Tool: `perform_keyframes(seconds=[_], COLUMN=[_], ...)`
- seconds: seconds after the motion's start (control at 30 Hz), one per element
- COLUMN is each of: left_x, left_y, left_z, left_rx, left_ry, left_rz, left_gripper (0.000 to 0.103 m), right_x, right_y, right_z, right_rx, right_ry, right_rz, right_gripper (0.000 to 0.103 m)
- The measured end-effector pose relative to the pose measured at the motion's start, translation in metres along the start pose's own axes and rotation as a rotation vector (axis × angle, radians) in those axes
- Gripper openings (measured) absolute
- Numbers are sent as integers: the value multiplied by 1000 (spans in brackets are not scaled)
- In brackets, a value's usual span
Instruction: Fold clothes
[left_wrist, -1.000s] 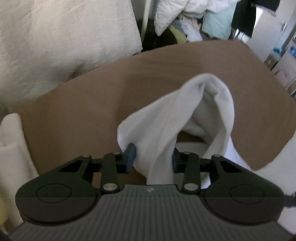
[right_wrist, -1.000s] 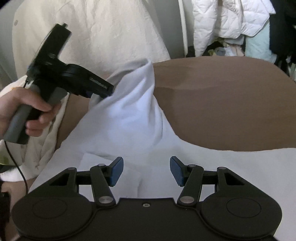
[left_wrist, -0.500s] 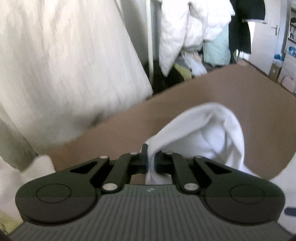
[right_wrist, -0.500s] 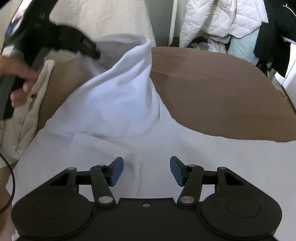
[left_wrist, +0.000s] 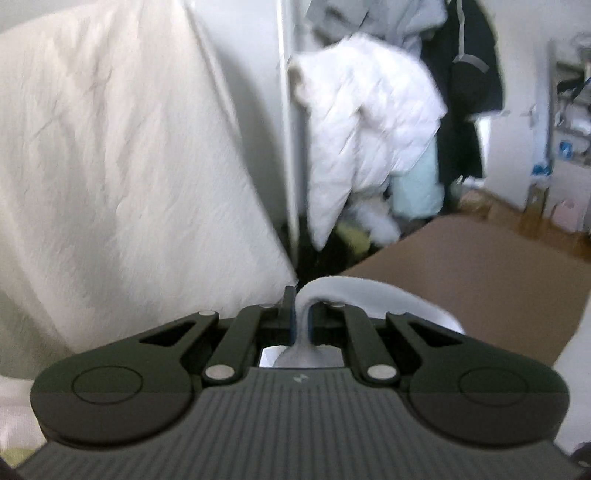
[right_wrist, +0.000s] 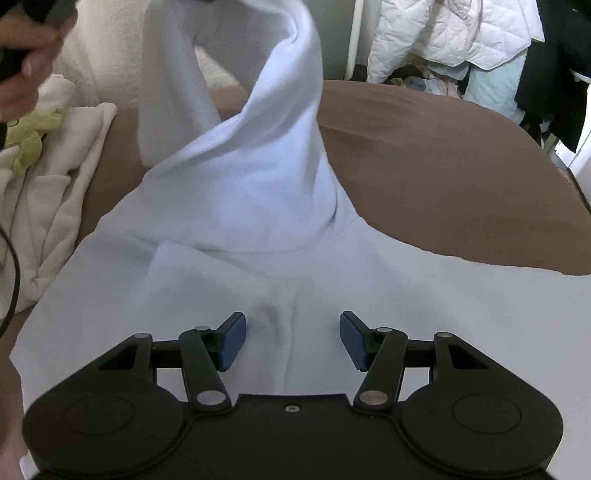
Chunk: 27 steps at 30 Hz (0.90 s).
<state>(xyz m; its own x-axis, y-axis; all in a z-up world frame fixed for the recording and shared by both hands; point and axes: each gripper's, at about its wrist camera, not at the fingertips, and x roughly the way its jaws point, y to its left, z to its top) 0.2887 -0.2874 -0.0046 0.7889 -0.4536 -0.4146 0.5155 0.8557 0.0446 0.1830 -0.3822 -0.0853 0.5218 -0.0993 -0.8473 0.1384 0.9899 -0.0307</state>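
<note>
A white hooded sweatshirt lies on the brown bed cover. Its hood is pulled up into a tall peak that runs out of the top of the right wrist view. In the left wrist view my left gripper is shut on a fold of that white hood, held above the bed. My right gripper hovers open just over the sweatshirt's chest, below the neckline, with nothing between its blue pads. A hand holding the left gripper's handle shows at the top left.
Cream and pale yellow clothes are heaped at the bed's left side. A white cloth hangs at the back left. A white quilted jacket and dark garments hang behind the bed. Bare brown cover stretches to the right.
My left gripper closed on the hood and lifted it high, stretching it into a peak. The right gripper stayed open and shifted slightly over the chest.
</note>
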Motion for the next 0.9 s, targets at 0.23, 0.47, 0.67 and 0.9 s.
perform_keyframes(seconds=[0.23,0.47,0.67,0.9], left_x=[-76,-87,-82,-113], left_y=[-36,-79,-72,-35], left_z=[-5,-122,-171,-183], left_rx=[47,-109,-340,-486], left_ry=[-133,209,529,561], left_rz=[-263,-504,-414,-370], left_gripper=[9,27,34,50], right_x=[5,-12,-59,-80], right_y=[-30,-134,-139,-73], right_z=[-11,-46,-47,-34], right_rx=[47,368,372,179], right_ry=[-59,-222,-362,-372], right_rz=[77,84,209,345], right_gripper=[67,67,67,67])
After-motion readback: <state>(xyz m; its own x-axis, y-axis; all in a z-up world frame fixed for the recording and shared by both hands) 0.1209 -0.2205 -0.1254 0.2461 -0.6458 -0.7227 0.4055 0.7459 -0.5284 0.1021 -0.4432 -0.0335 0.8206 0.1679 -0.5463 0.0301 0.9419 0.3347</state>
